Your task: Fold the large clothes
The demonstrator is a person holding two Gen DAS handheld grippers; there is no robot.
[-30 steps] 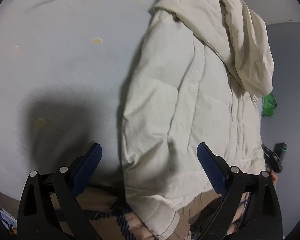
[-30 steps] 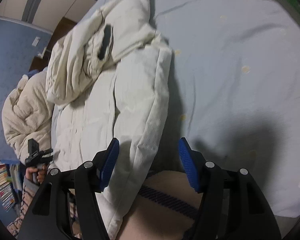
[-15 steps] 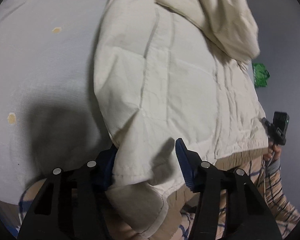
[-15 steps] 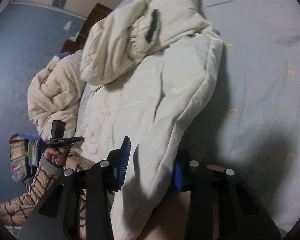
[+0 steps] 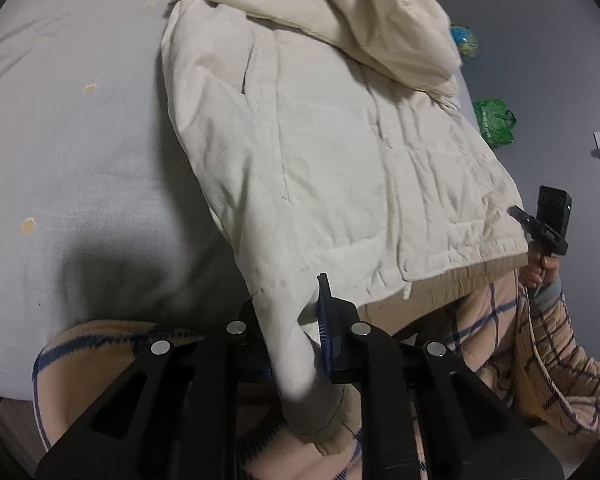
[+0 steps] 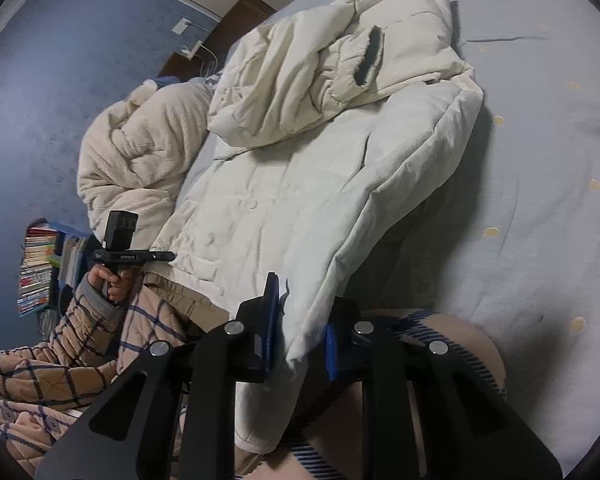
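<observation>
On the bed [image 5: 80, 168], cream coat [image 5: 340, 152] lengthwise, hood far, both tongs closing on hem.

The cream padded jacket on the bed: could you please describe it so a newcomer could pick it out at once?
Start at the pale blue bed sheet. The cream padded jacket lies spread flat along it, its hem hanging over the near edge. The heaped ribbed cream blanket beside it is bunched; the jacket is smooth and quilted, with a dark-lined cuff on top.

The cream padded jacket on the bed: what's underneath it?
Around the jacket only the pale blue bedsheet shows, so it likely lies directly on that. Whatever is beneath its middle is covered and cannot be seen.
</observation>
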